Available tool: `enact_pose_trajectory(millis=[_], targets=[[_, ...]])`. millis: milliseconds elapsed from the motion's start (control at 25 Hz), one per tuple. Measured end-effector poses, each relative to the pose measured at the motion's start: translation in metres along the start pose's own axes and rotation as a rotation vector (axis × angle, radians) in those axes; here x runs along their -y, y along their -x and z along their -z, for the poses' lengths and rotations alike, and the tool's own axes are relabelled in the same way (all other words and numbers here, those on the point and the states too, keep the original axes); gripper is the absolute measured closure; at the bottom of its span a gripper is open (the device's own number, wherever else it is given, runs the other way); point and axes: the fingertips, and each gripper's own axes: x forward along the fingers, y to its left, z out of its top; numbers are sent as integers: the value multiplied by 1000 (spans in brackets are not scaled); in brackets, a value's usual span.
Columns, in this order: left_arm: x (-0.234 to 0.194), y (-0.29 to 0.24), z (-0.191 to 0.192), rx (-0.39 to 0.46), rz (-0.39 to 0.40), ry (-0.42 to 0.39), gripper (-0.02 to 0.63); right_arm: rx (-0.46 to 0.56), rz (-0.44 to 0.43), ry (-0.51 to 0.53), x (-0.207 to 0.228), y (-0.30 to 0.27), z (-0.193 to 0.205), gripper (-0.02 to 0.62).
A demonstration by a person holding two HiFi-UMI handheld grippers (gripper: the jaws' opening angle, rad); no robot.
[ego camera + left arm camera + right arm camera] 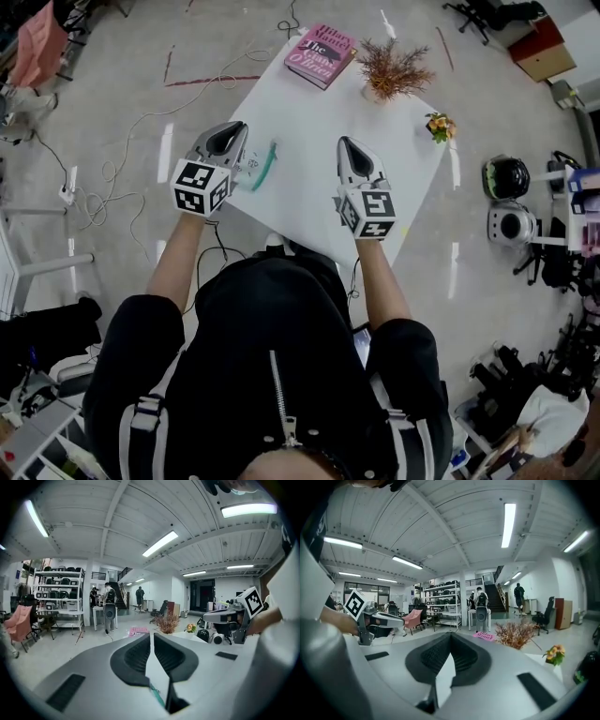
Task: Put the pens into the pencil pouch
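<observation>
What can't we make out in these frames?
- Teal item on the table: head view, the left gripper covers part of it; pen or pouch, unclear.
- Near table edge: head view, the person's torso hides it.
- Rest of the tabletop: both gripper views, each gripper's own body blocks most of it.

The teal thing (267, 161), perhaps a pen, is unclear.
</observation>
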Motion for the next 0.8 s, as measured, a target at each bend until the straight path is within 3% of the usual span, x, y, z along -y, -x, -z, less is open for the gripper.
enact_pose_trajectory(millis=[800], targets=[[4,-4,23,-41,17,16,563,-8,10,-1,-4,3,6,588]])
